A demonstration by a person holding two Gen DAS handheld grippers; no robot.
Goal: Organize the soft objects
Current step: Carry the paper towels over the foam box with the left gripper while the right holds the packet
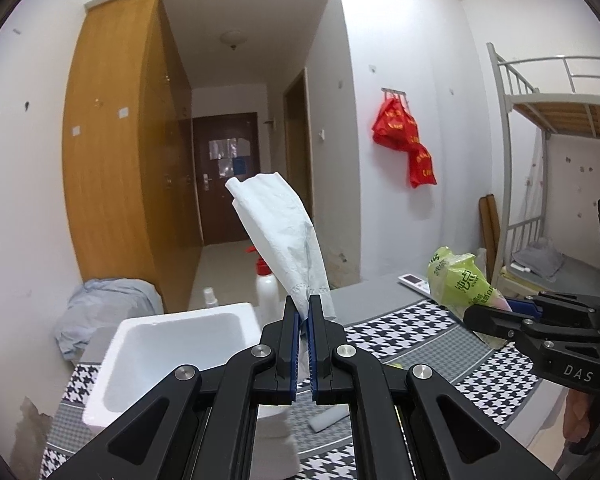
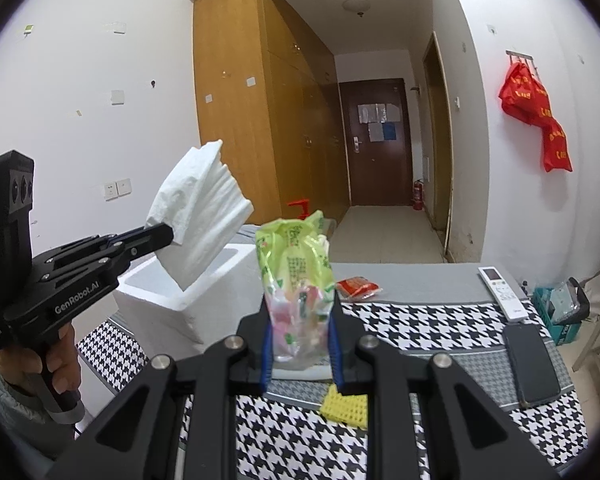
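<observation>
Black linkages and blue pads of the left hand-held gripper [image 1: 305, 312] fill the bottom of the left wrist view; its jaws are pressed together on the lower end of a folded white tissue [image 1: 284, 236], which stands up and leans away above the fingers. From the right wrist view the same tissue [image 2: 202, 216] fans out from the gripper's tip, raised over the near corner of a white foam box [image 2: 172, 300]. A person's hand [image 2: 60, 364] grips that tool's handle.

Close to the right camera, the right hand-held gripper [image 2: 300, 344] is partly closed on a green and clear plastic bag [image 2: 298, 280] with pale coloured contents, its pads pressing the bag's lower sides and holding it upright above the desk [image 2: 440, 284]. In the left wrist view this bag [image 1: 458, 280] sticks out from the right tool's tip, off to the right of the tissue and well apart from it.

On the desk's black-and-white houndstooth cloth [image 2: 420, 332] lie a yellow mesh piece [image 2: 346, 406] just beneath the right gripper, a red packet [image 2: 358, 287] beyond the bag, a white remote control [image 2: 502, 288] and a dark phone [image 2: 534, 364] to the right. The foam box [image 1: 172, 344] sits open at the desk's left side, with a white spray bottle [image 1: 266, 286] with a red top behind it.
</observation>
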